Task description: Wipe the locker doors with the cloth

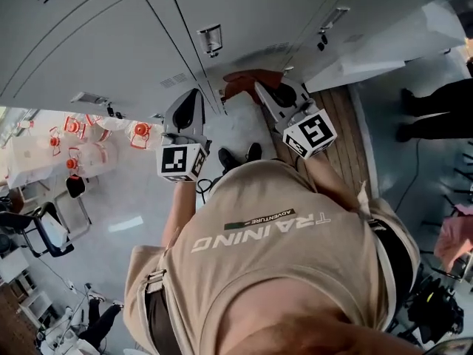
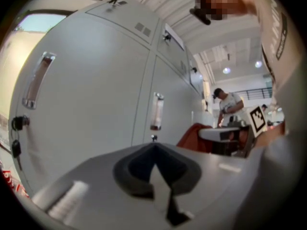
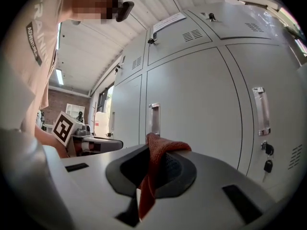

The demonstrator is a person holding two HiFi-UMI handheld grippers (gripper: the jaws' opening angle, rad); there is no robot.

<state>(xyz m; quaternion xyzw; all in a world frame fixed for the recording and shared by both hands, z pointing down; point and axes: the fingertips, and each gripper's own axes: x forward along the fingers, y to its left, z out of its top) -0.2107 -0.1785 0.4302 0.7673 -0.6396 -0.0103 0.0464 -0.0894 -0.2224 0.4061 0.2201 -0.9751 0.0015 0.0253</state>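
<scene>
My right gripper [image 3: 154, 145], clamped on the red cloth [image 3: 149, 176], faces the grey locker door [image 3: 196, 109]; I should press flat, sweep evenly. My left gripper [image 2: 154, 147] is closed, empty.

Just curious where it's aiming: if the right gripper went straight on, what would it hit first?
Probably the grey locker door, near its upright handle. The red cloth pinched in the right gripper sticks out ahead, so it would touch first; how far off the door is remains unclear.
</scene>
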